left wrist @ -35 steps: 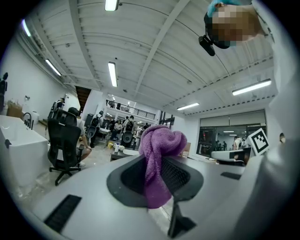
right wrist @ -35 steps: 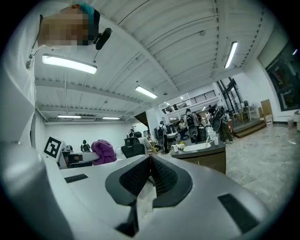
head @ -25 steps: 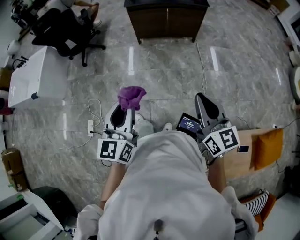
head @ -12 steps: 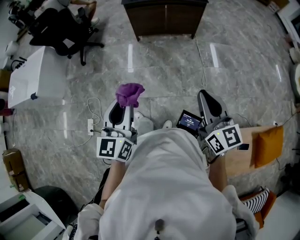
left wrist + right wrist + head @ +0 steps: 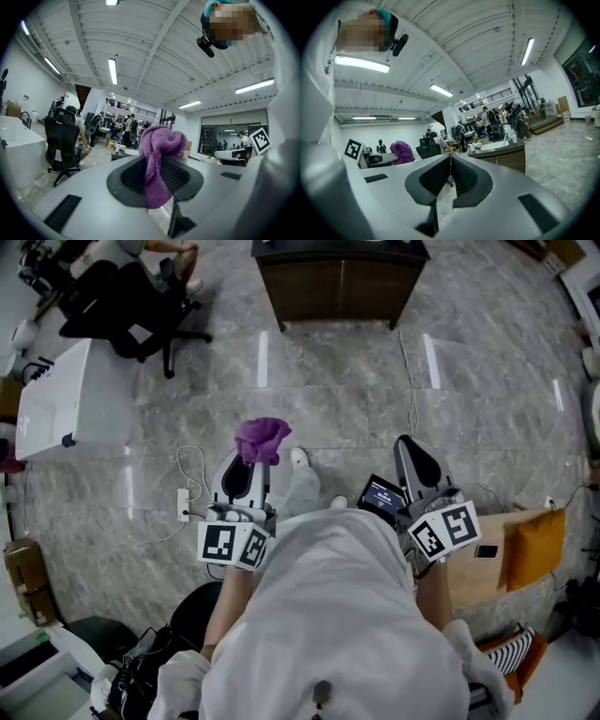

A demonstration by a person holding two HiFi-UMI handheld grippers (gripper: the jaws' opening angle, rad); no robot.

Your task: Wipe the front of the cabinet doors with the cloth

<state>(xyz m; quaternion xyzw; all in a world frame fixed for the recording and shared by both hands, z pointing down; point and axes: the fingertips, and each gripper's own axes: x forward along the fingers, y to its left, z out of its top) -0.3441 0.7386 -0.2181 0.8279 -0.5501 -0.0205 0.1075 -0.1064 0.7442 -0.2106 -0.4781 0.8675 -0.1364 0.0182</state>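
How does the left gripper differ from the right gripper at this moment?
The left gripper is shut on the purple cloth, which bunches above its jaws. The right gripper is shut with nothing between its jaws. In the head view, the cloth covers the left gripper's tip, while the right gripper's tip is bare. Both point forward toward the dark cabinet, and neither touches it.

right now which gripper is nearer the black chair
Left. The chair stands ahead-left of the left gripper, which holds the cloth; the right gripper is farther to the right.
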